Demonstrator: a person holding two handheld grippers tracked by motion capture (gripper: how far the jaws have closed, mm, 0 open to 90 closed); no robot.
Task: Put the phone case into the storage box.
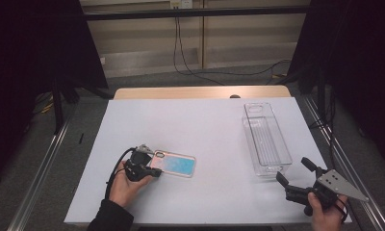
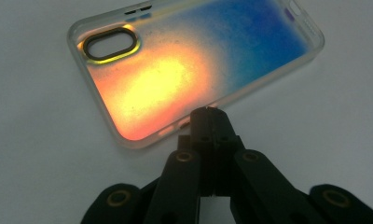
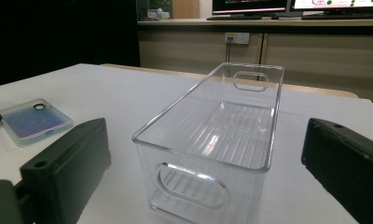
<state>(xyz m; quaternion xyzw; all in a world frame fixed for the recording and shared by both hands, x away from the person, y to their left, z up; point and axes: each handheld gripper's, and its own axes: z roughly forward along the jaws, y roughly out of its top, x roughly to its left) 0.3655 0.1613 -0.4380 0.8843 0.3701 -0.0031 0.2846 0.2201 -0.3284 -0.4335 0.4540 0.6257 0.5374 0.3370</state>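
While the phone case lies flat on the white table cover, well to the left of the clear bin, the items stand as follows.

Phone case: translucent, orange shading to blue, camera cut-out ringed in gold; back upward, long side toward the left gripper.

Left gripper: jaws brought together to a narrow point at the case's near long edge, as the left gripper view shows. Whether the tips pinch the rim or merely touch it cannot be told. The low, edge-on approach probably suits a thin flat thing that offers no other purchase.

Clear bin: ribbed floor, handle slots at both ends, empty, upright; likely the receptacle for the case.

Right gripper: jaws spread wide, holding nothing, just off the bin's near end and facing it, perhaps waiting to steady it.
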